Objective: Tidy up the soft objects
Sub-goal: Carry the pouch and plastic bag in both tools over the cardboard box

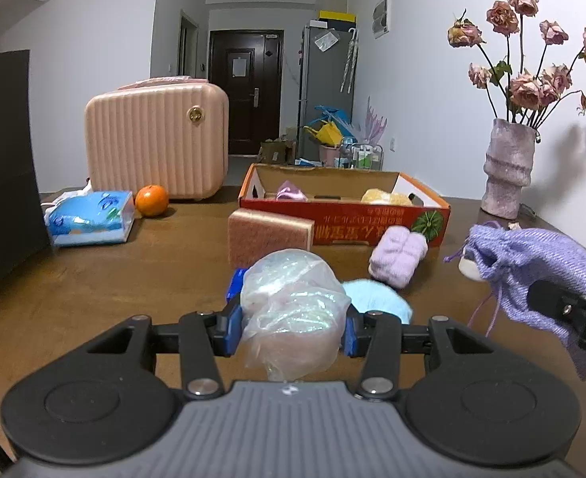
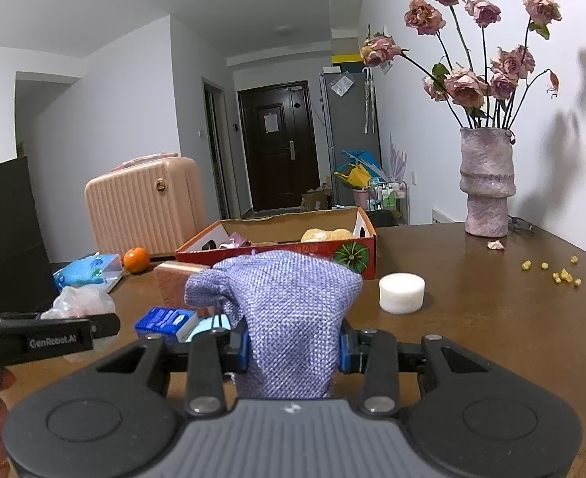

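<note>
Left wrist view low over the table, looking forward past the left gripper [image 1: 291, 328], right wrist view alongside and slightly higher behind the right gripper [image 2: 293, 344], both facing the red cardboard box [image 1: 345, 215] ahead, vase [image 2: 486, 183] further right.

Pouch [image 2: 293, 318] was lilac weave; bag [image 1: 293, 302] iridescent clear; box [image 1: 345, 219] red; suitcase [image 1: 157, 139] ribbed pink.

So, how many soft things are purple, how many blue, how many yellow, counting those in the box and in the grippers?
Purple: 3, the pouch in the right gripper, the folded cloth on the table, the small piece in the box.
Blue: 1, the fluffy item.
Yellow: 1, the item in the box.
Total: 5
</note>
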`<state>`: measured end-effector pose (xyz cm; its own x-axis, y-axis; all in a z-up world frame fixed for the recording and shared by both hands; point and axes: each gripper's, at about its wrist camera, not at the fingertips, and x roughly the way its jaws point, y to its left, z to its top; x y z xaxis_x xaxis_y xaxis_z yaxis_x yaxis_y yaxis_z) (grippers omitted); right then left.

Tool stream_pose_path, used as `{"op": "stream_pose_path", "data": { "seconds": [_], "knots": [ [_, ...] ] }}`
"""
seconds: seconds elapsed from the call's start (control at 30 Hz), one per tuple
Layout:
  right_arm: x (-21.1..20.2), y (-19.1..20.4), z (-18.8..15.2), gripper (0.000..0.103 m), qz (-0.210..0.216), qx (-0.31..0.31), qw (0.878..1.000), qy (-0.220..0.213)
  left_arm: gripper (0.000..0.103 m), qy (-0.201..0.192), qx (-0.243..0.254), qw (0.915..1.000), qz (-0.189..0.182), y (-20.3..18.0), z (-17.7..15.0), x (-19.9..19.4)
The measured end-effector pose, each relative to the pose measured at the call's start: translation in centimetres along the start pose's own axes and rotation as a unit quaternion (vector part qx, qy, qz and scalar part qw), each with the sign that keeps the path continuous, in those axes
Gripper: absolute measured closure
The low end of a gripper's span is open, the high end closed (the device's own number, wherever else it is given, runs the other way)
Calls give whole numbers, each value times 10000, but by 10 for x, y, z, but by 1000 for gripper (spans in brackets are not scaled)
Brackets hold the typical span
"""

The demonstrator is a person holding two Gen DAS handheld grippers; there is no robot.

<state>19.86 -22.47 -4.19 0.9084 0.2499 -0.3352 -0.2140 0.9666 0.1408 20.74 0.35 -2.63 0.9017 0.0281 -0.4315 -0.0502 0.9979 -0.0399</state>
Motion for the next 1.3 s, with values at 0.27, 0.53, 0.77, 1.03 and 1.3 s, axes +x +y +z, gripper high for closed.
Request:
{"op": "stream_pose_path", "data": {
  "seconds": [0.27, 0.53, 0.77, 1.03, 1.3],
  "knots": [
    [34, -6, 22, 66, -7, -22, 10000, -20, 56, -119, 18, 9999, -97, -6, 28, 27],
    [75, -11, 41, 66, -22, -112, 9999, -4, 56, -167, -25, 9998, -137, -10, 55, 63],
    [115, -12, 51, 66, 14, -214, 9998, -3, 56, -163, -69, 9998, -111, -8, 71, 99],
    [156, -15, 65, 66, 78, -206, 9997, -81, 56, -249, -336, 9989, -206, -5, 90, 138],
    [200, -14, 83, 66, 145, -188, 9995, -205, 56, -264, -513, 9982, -137, -1, 109, 181]
  ]
}}
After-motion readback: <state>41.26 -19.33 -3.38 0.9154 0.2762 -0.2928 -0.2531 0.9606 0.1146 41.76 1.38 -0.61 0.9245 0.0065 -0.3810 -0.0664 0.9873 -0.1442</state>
